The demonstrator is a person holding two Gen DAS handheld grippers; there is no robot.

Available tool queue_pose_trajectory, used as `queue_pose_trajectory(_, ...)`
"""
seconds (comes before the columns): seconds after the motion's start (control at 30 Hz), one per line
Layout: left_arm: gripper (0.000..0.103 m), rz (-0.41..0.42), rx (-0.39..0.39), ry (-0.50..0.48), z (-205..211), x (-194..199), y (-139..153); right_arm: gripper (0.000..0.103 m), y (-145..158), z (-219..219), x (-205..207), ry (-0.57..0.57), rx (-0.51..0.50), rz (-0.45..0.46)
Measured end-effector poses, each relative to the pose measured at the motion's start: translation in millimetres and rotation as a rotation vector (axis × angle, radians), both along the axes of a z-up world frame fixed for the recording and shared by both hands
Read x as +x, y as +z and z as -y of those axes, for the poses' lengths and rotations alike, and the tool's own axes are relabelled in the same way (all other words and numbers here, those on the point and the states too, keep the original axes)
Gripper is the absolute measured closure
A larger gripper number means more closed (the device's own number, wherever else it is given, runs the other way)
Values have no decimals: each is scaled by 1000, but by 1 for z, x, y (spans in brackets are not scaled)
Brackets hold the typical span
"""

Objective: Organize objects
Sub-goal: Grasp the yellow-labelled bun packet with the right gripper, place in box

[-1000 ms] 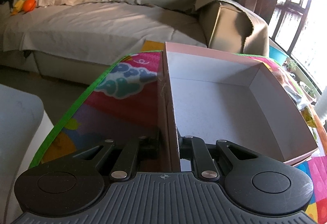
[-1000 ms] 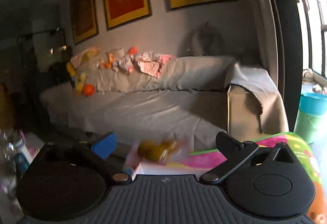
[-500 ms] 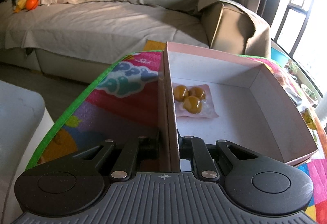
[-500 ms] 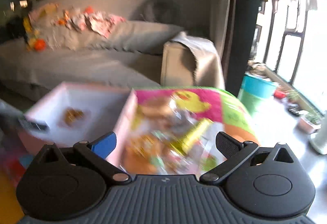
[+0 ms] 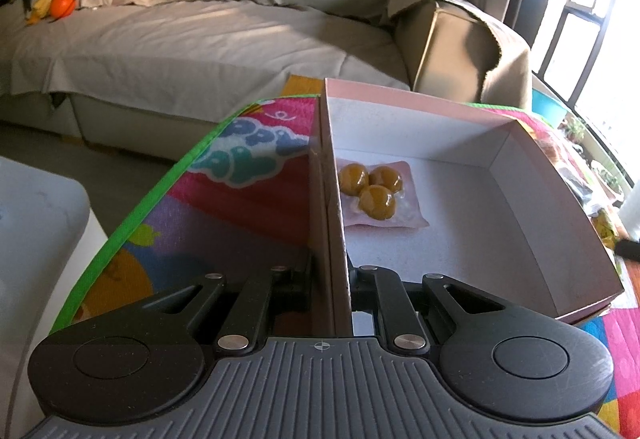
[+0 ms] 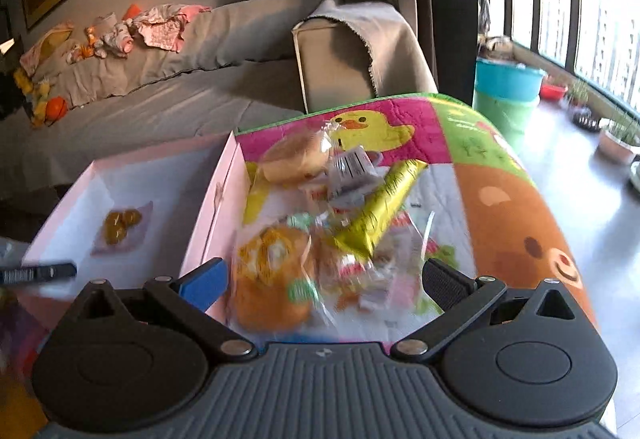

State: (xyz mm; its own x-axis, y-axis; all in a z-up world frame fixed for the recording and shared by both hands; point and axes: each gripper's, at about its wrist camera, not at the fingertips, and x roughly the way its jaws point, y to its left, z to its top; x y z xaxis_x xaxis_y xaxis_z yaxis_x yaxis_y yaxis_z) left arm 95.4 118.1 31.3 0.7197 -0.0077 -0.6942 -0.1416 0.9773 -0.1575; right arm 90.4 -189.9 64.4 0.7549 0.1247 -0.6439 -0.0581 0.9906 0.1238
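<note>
snack packets [image 6: 320, 231] lie heaped on the colourful play mat [image 6: 516, 223], just beside the right wall of the pink box [image 5: 532, 207], toward the mat's right edge. the heap is a jumble: a bun in clear wrap [image 6: 296, 159], a yellow foil tube [image 6: 380, 211], an orange roll cake packet [image 6: 272, 271] nearest the camera, and some smaller wrappers that are too blurred to name. inside the box only one thing has been placed so far, a pink pouch with three yellow balls [image 5: 374, 195], resting on the box floor against its left wall, toward the far end.

the left gripper [image 5: 330, 279] is clamped shut on the near end of the box's left wall, the cardboard pinched between its fingers (it looks like a steadying hold). the right gripper [image 6: 324, 279] hangs over the heap with its jaws spread wide and nothing between them, the roll cake packet lying just ahead of the gap.

as a judgement, the sorting has barely begun: one item is in, and the whole heap is left to move. the next pick is likely the nearest packet, though the slippery overlapping wraps could drag a neighbour along.
</note>
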Motion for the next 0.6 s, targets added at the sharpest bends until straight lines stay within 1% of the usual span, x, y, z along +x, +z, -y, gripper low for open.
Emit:
queue_pose_trajectory(0.1, 89, 0, 0, 0, 0, -2, 0, 0, 7, -4, 26, -4, -2, 5)
queue_pose_trajectory(0.17, 89, -1, 1, -1, 0, -2, 0, 0, 9, -10, 40, 2, -26, 22)
queue_pose_trajectory(0.2, 89, -1, 1, -1, 0, -2, 0, 5, 10, -14, 47, 14, -51, 38)
queue_pose_trajectory(0.23, 89, -2, 3, -2, 0, -2, 0, 13, 8, -20, 52, 29, -94, 51)
queue_pose_trajectory(0.27, 89, -3, 5, -2, 0, -3, 0, 35, 6, -26, 58, 34, -151, 51)
queue_pose_trajectory(0.3, 89, -3, 7, -3, 1, -4, 0, 49, 3, -32, 63, 38, -200, 41)
queue_pose_trajectory(0.37, 89, -3, 9, -3, 0, -5, 0, 53, -3, -38, 65, 76, -223, 26)
queue_pose_trajectory(0.43, 89, -3, 8, -4, 0, -6, 0, 55, -6, -40, 60, 116, -226, 5)
queue_pose_trajectory(0.6, 89, -3, 10, -4, 0, -6, 0, 55, -10, -36, 20, 195, -260, -9)
